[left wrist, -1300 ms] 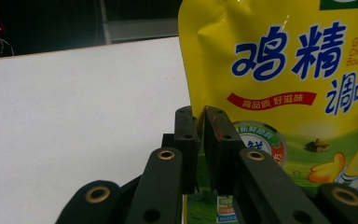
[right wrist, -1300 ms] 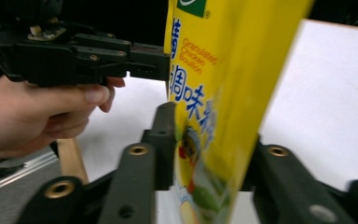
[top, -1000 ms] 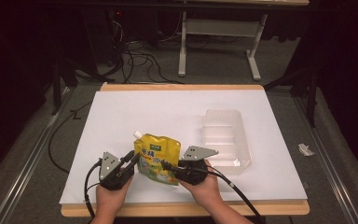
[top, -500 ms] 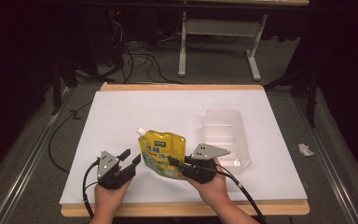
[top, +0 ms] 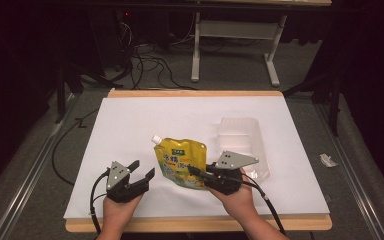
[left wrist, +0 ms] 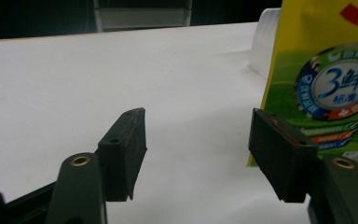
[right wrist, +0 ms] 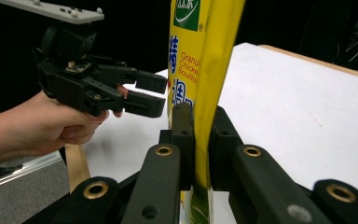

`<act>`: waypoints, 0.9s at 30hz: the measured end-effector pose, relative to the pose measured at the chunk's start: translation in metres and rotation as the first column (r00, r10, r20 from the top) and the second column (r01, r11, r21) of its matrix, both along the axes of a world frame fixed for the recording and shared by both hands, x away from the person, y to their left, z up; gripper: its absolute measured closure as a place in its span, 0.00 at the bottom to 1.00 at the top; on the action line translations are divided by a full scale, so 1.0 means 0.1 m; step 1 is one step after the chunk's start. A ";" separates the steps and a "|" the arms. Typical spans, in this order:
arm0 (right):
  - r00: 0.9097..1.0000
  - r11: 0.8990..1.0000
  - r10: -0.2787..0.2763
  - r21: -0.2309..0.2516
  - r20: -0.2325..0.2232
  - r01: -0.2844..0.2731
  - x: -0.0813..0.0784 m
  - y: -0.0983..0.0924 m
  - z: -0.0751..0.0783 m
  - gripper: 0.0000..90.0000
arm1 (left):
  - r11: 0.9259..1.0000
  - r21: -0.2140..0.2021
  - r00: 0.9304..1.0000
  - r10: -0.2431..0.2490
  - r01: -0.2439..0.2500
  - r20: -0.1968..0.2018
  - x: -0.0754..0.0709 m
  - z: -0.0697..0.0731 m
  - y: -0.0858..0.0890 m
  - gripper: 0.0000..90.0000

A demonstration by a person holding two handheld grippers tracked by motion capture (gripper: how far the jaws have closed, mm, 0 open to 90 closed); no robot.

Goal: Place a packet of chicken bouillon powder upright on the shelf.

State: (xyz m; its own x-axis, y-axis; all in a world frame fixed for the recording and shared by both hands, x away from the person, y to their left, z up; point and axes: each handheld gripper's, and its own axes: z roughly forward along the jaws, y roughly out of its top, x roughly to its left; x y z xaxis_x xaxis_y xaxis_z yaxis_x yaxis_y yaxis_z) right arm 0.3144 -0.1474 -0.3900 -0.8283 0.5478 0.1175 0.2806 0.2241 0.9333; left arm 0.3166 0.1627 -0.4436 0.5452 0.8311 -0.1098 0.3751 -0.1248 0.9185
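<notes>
Yellow pouch (top: 181, 162) with its white spout at the top corner hangs over the near middle of the white table (top: 190, 115), pinched at its lower right edge by the right gripper (top: 196, 172), whose jaws sit closed tight on the foil with almost no gap, as the right gripper view makes plain. Just to its left, the left gripper (top: 142, 170) has just been opening its jaws; they now stand wide with nothing between them, the pouch close beside one pad but not touched. So the handover looks done: one hand alone carries the bag, and what seems left is setting it into the clear plastic tray (top: 245, 145) lying behind and to the right. I count one pouch, one tray, two grippers.
</notes>
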 end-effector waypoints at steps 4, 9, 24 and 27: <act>1.000 1.000 0.008 0.009 0.009 -0.008 0.00 -0.07 0.06 0.95 | 1.000 -0.006 1.000 -0.002 0.002 0.007 0.00 0.00 -0.01 0.36; 1.000 1.000 0.019 0.016 0.021 -0.019 0.01 -0.16 0.13 0.95 | 1.000 0.008 1.000 0.004 -0.004 0.012 0.00 -0.02 -0.02 0.30; 0.998 0.998 -0.013 0.064 0.055 0.009 0.02 -0.49 0.36 0.95 | 1.000 0.005 1.000 0.013 -0.013 0.010 0.01 -0.03 0.00 0.27; 0.997 0.998 -0.022 0.066 0.072 0.017 0.03 -0.57 0.41 0.95 | 1.000 0.005 1.000 0.013 -0.013 0.015 0.01 -0.03 -0.01 0.26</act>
State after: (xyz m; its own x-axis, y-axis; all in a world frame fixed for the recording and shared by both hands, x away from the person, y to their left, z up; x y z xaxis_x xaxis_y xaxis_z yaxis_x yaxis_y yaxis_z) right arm 0.3173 -0.2044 -0.3488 -0.8251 0.5572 0.0934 0.2150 0.1568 0.9640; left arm 0.3177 0.1621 -0.4463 0.5362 0.8384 -0.0974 0.3630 -0.1248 0.9234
